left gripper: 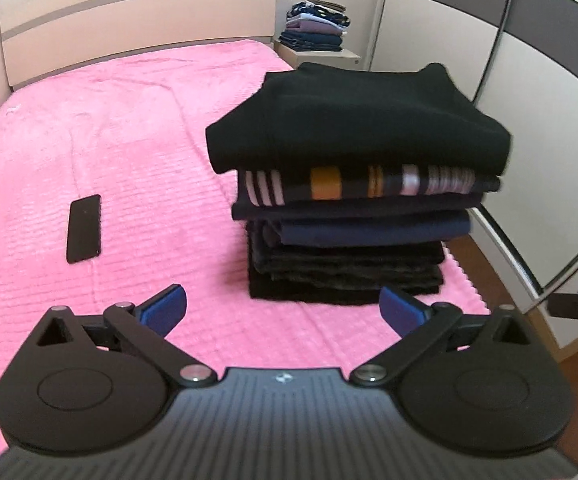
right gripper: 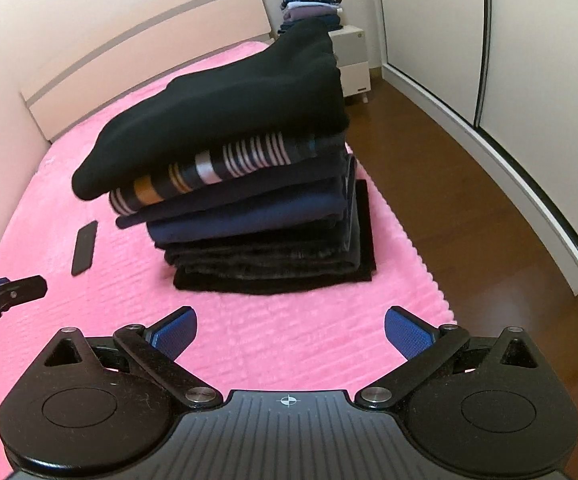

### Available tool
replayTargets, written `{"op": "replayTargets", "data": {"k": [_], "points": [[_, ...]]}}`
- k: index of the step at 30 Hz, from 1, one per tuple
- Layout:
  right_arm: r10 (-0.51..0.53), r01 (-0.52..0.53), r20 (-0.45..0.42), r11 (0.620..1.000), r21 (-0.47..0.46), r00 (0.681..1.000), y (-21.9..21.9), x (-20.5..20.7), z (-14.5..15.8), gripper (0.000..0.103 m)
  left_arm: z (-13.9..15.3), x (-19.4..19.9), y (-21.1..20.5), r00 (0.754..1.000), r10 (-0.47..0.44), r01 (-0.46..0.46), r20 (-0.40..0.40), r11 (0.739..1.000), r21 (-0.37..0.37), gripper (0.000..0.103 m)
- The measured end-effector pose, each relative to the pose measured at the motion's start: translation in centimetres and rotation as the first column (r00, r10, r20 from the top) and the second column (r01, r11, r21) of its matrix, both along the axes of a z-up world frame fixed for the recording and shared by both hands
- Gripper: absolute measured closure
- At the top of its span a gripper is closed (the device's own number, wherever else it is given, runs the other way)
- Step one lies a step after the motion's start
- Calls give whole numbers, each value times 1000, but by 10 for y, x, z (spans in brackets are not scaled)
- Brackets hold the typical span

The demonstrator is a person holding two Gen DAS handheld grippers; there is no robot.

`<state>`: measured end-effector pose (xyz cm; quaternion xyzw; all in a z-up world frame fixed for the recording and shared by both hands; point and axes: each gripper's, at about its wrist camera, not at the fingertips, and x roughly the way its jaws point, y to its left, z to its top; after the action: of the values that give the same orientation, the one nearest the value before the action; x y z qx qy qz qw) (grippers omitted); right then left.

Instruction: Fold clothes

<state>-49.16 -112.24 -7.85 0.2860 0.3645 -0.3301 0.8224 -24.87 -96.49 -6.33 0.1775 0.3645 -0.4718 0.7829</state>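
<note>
- The left gripper [left gripper: 283,312] is held level above the pink bedspread [left gripper: 89,140], its blue-padded fingers [left gripper: 165,310] spread wide with nothing between them.
- The right gripper [right gripper: 291,332] is held likewise over the near part of the bed, its blue fingers [right gripper: 407,336] also parted wide and empty.
- Each tool is glimpsed at the edge of the other's view, so the two are seen to be side by side, apart from one another.
- Just beyond both grippers, untouched by either, a stack of folded clothes [left gripper: 349,216] is seen resting on the bedspread near the bed's right edge.
- The stack is topped by a black folded garment [left gripper: 353,120], which overhangs a striped garment [left gripper: 353,186] lying directly beneath it; navy and dark pieces are layered below.
- A black phone [left gripper: 84,229] is laid flat on the bedspread, left of the stack and apart from it.
- Further back, a second pile of folded clothes [left gripper: 316,24] is set on a white nightstand [left gripper: 321,56] beside the headboard [left gripper: 129,24].
- A wardrobe [right gripper: 509,60] stands to the right, across the brown wooden floor [right gripper: 469,220].
</note>
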Motion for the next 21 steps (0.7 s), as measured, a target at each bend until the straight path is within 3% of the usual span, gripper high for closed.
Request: {"op": "replayTargets", "data": {"k": [5, 9, 14, 21], "points": [[-7, 6, -17, 997, -83, 1000, 23, -4, 21, 1, 21, -15, 24, 998, 25, -25, 64, 1000, -6, 2], [-61, 59, -15, 991, -122, 998, 52, -19, 36, 1, 35, -24, 44, 998, -11, 12, 60, 1000, -19, 2], [-165, 165, 10, 978, -124, 986, 104, -38, 49, 1, 45, -35, 74, 997, -62, 61, 50, 998, 19, 2], [-206, 206, 14, 971, -121, 979, 165, -49, 63, 1, 51, -51, 120, 993, -119, 118, 22, 993, 24, 2]]}}
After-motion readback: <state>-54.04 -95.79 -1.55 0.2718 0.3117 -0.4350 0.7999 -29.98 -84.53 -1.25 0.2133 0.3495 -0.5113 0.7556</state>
